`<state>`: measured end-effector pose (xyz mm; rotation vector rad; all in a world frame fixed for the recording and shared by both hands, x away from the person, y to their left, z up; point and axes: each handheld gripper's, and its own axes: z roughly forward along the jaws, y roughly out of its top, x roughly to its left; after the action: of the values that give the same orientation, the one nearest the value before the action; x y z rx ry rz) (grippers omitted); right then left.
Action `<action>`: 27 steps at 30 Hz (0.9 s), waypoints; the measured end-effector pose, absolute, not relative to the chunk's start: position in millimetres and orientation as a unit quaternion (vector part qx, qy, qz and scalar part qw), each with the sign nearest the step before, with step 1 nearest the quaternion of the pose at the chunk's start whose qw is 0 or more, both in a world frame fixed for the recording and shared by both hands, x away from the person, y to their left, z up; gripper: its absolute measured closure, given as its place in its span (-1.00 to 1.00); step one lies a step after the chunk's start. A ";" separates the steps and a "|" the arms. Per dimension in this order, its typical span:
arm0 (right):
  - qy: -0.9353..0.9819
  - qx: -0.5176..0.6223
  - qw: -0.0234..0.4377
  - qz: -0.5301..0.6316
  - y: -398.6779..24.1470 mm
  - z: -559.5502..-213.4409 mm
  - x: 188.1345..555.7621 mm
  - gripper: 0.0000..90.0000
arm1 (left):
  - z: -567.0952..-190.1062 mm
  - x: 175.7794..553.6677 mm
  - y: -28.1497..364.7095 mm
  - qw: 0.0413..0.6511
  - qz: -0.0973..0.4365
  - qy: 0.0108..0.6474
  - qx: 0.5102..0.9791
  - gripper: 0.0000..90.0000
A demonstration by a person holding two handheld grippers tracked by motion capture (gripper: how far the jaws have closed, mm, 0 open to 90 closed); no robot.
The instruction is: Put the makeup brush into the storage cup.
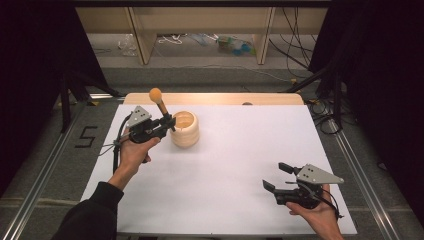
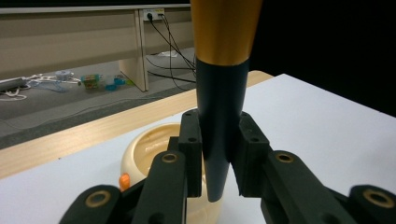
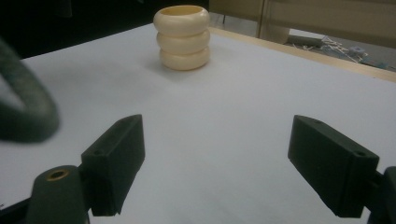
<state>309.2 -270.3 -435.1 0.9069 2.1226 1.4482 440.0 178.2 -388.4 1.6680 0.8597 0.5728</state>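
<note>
A brush [image 1: 156,95] with a round orange head, a gold collar and a black tapered handle stands nearly upright, head up, in my left gripper [image 1: 169,121]. The left gripper view shows the pads shut on the brush's black handle [image 2: 220,116], its pointed end hanging just over the near rim of a cream ribbed cup [image 2: 144,154]. That cup [image 1: 185,129] stands on the white table top, immediately right of the left gripper. My right gripper [image 1: 276,177] rests near the front right, open and holding nothing. The right gripper view has the cup [image 3: 182,37] far ahead of the spread right gripper [image 3: 217,158].
The white sheet [image 1: 240,150] covers the table, with a wooden strip [image 1: 215,98] along its far edge. Beyond it are table legs, cables and small clutter on the floor [image 1: 230,44]. A small orange spot [image 2: 123,181] shows at the cup's side.
</note>
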 end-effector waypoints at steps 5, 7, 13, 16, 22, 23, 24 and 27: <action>0.759 0.326 0.207 0.524 -269.8 -435.4 309.5 -0.55 | -381.2 448.5 174.9 0.556 0.247 0.366 0.705 0.68; 0.762 0.324 0.207 0.521 -270.1 -435.1 309.5 -0.55 | -379.3 452.0 173.7 0.555 0.248 0.364 0.706 0.68; 0.760 0.325 0.208 0.524 -269.7 -435.4 309.7 -0.55 | -377.4 460.5 168.4 0.551 0.250 0.365 0.708 0.68; 0.761 0.329 0.200 0.522 -269.0 -435.2 308.6 -0.55 | -378.1 465.5 166.4 0.550 0.249 0.367 0.708 0.68; 0.762 0.327 0.195 0.524 -268.4 -435.6 308.9 -0.55 | -384.5 474.8 163.6 0.544 0.251 0.373 0.708 0.68; 0.759 0.320 0.206 0.528 -268.7 -436.0 310.2 -0.55 | -385.8 476.4 163.3 0.544 0.251 0.374 0.708 0.68; 0.761 0.320 0.204 0.527 -268.8 -435.8 310.1 -0.55 | -387.0 477.9 163.0 0.542 0.252 0.376 0.708 0.68; 0.763 0.320 0.203 0.523 -269.0 -435.4 309.8 -0.55 | -389.9 482.1 161.9 0.536 0.255 0.377 0.711 0.68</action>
<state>309.8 -269.0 -435.4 0.8938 2.1306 1.4604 482.1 161.9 -389.9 1.6932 0.8986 0.6079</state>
